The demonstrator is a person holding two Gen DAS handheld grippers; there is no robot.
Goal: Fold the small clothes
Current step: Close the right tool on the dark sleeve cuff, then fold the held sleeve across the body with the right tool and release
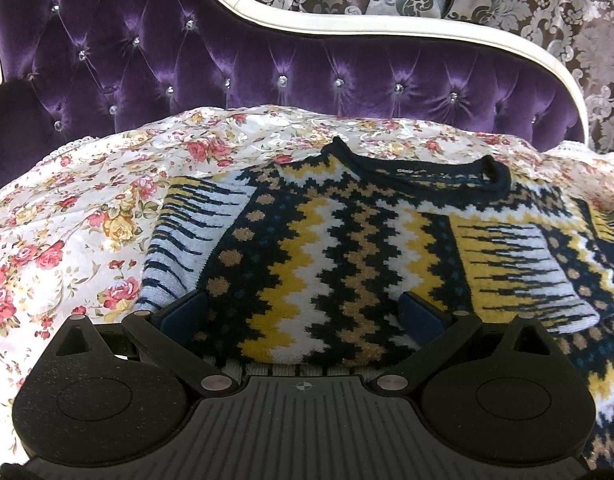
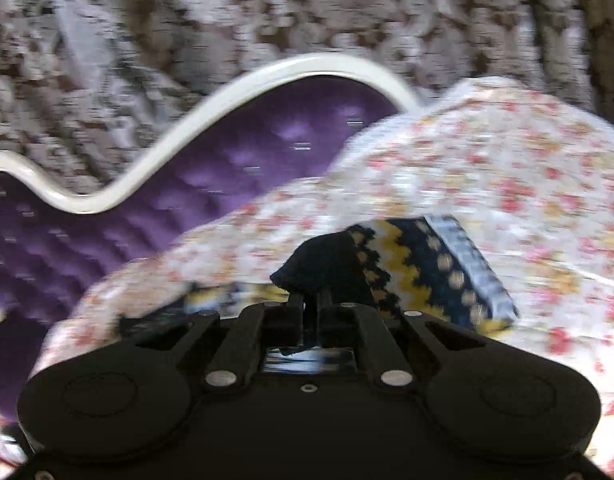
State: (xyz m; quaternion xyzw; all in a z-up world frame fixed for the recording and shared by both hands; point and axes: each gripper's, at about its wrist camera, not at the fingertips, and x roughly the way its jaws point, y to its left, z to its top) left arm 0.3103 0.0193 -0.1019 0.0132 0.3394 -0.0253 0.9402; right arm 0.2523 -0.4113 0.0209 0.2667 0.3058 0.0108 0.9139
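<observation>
While the left gripper [image 1: 303, 308] hovers spread over the sweater [image 1: 347, 248], the right gripper [image 2: 311, 300] apparently pinches its dark cuff [image 2: 323, 260], blurred.

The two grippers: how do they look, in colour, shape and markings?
Both are matte black plastic. The left gripper has dark blue pads, two round discs, silver pivot pins, and a ribbed plate with a small crosshair mark. The right gripper has the same discs and pins. No cables or sleeves show.
</observation>
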